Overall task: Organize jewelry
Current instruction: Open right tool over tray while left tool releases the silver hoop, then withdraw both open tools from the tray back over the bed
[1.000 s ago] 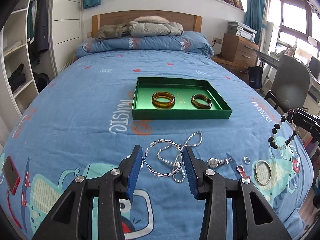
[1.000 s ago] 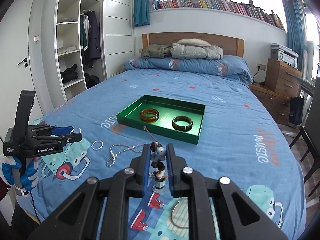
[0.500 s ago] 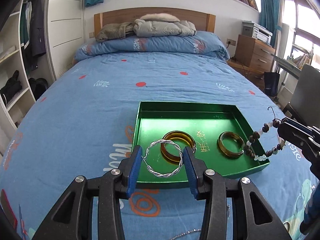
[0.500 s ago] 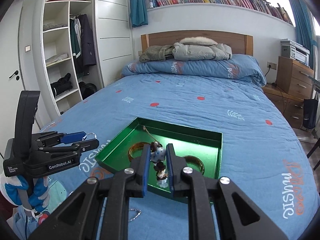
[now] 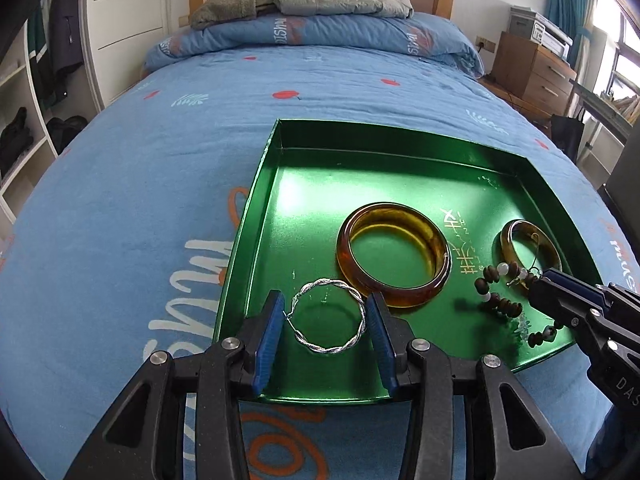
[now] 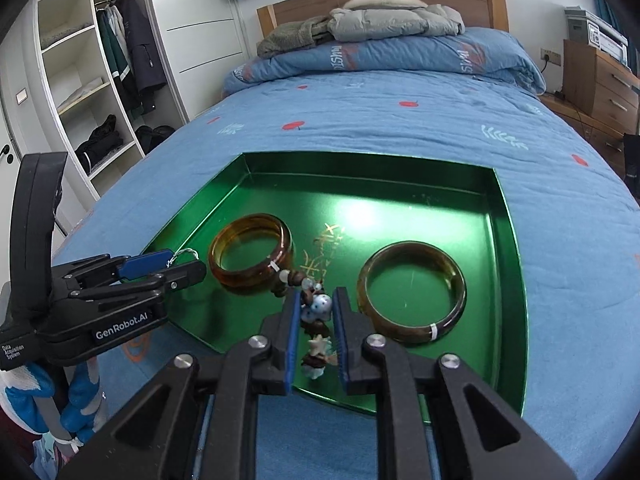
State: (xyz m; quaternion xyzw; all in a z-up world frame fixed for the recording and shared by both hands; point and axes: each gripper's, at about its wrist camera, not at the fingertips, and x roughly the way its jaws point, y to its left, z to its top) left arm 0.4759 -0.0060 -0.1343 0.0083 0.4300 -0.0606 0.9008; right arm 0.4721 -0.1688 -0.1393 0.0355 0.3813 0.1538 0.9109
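Observation:
A green tray (image 5: 360, 184) lies on the blue bed and holds two amber bangles, a large one (image 5: 394, 254) and a smaller one (image 5: 530, 246). My left gripper (image 5: 326, 320) is shut on a twisted silver bangle (image 5: 328, 316) and holds it over the tray's near left corner. My right gripper (image 6: 316, 320) is shut on a dark beaded bracelet (image 6: 316, 306) with pale beads, low over the tray's near edge between the two bangles (image 6: 252, 254) (image 6: 412, 296). The bracelet's beads (image 5: 500, 292) trail onto the tray floor in the left wrist view.
The tray (image 6: 400, 192) sits mid-bed on the blue quilt (image 5: 140, 200). Pillows and jackets (image 5: 320, 0) lie at the headboard. A wardrobe (image 6: 92, 80) stands on the left and a wooden dresser (image 5: 532, 68) on the right.
Both grippers have moved forward and down over the tray, each still holding its piece. The beaded bracelet now touches the tray floor; the silver bangle hangs just above it.

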